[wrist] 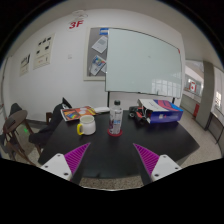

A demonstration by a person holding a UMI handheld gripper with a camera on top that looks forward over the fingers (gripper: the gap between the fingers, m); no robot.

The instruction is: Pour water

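Observation:
A clear water bottle (116, 119) with a red label stands upright on the dark table (110, 148), beyond my fingers and about midway between them. To its left sits a pale yellow mug (86, 126) with its handle to the left. My gripper (112, 157) is open, its two purple pads spread wide, with nothing between them. Both fingers hover over the near part of the table, well short of the bottle and the mug.
A colourful box (160, 111) lies at the back right of the table, and a book or packet (73, 113) lies behind the mug. A chair (20, 128) with dark things on it stands at the left. A whiteboard (144, 64) hangs on the far wall.

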